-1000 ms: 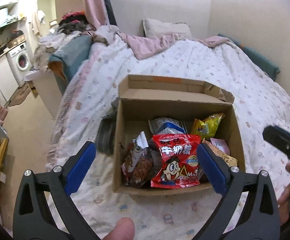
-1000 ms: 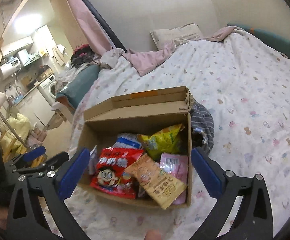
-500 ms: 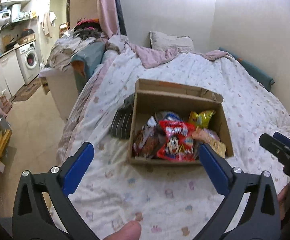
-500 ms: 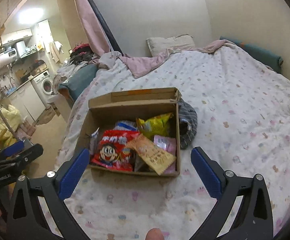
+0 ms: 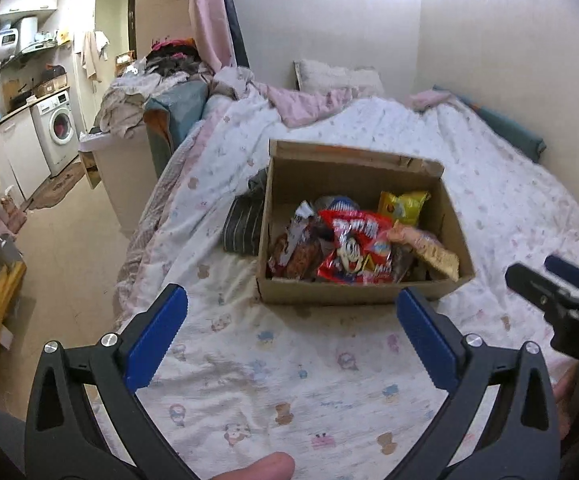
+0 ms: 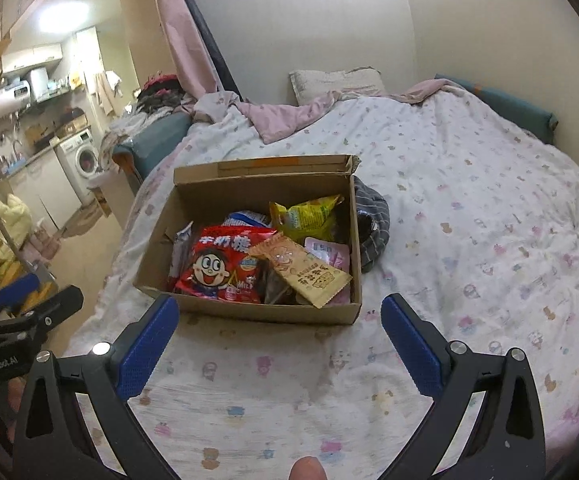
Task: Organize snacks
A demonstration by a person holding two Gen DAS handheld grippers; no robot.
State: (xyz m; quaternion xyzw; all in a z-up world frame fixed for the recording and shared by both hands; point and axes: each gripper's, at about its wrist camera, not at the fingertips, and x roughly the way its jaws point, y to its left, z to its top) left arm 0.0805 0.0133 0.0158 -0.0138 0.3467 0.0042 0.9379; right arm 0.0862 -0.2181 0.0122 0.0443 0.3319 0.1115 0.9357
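Observation:
An open cardboard box [image 5: 353, 292] [image 6: 249, 310] sits on the bed, packed with snack bags. On top lie a red bag with a cartoon face [image 6: 219, 266] [image 5: 351, 250], a tan biscuit packet [image 6: 301, 274], a yellow bag [image 6: 303, 214] [image 5: 403, 208], a pink packet [image 6: 329, 252] and a dark wrapper [image 5: 297, 250]. My left gripper [image 5: 291, 330] hangs open in front of the box, holding nothing. My right gripper [image 6: 279, 332] is also open and empty, just short of the box's near wall.
A striped dark cloth [image 6: 371, 226] [image 5: 243, 220] lies against the box's side. The patterned bedsheet [image 6: 469, 220] spreads around, with a pillow [image 6: 335, 82] at the wall. Left of the bed are bare floor [image 5: 73, 236], a washing machine [image 5: 59, 126] and piled clothes.
Both grippers have drawn back from the box, which now looks smaller and farther away. They stay open and empty. The box and snacks have not shifted.

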